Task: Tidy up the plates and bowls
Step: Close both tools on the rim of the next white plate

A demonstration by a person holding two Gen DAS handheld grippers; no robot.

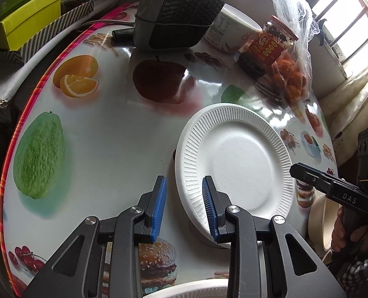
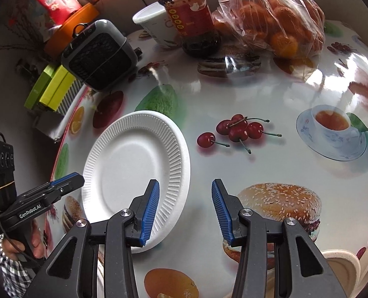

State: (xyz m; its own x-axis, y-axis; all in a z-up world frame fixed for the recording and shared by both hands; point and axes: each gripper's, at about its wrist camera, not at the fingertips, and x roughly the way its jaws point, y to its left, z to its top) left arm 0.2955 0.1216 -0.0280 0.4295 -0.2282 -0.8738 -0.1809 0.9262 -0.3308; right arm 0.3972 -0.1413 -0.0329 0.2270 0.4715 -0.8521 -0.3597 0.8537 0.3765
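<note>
A white ribbed paper plate [image 1: 236, 159] lies flat on the bench [image 1: 114, 134], which carries a glossy fruit-print cover. Landmark: the plate.

The left gripper [image 1: 184, 206] hovers above the plate's near left rim; its jaws are released, with nothing between the blue pads. The right gripper [image 2: 185, 212] hovers just beside the plate's right rim; its jaws are likewise released and hold nothing.

Beyond the plate stand a grey fan heater [image 1: 179, 12], a red-labelled jar [image 2: 190, 17] and a clear bag of oranges [image 2: 273, 22]. A cream bowl [image 2: 343, 265] sits near the right gripper, well apart from the plate.
</note>
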